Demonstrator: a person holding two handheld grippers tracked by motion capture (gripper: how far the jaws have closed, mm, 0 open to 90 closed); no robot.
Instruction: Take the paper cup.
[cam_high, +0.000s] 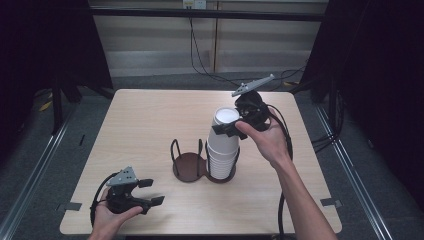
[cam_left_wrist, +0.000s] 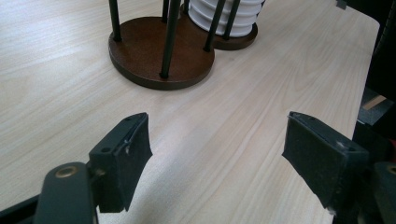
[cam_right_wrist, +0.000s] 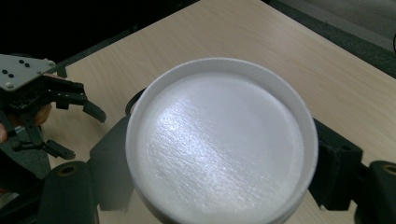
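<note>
Stack of white cups (cam_high: 223, 145) stands upright, bases up, long axis vertical, in the right ring of the brown holder (cam_high: 189, 165) mid-table (cam_high: 145, 120). Right tool (cam_high: 231, 128) grasps the top cup (cam_right_wrist: 219, 140); right gripper view shows its round base, pads on both sides. Left tool (cam_high: 150, 192), near the table's front left, gapes wide and empty; left gripper view shows bare wood between its jaws.

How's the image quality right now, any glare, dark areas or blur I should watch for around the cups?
High view: evenly lit table, dark surroundings, cup stack sharp. Right gripper view: glare sheen across the top cup's base, jaws shadowed beneath it. Left gripper view: left gripper pads slightly soft close up, cup holder clear.
</note>
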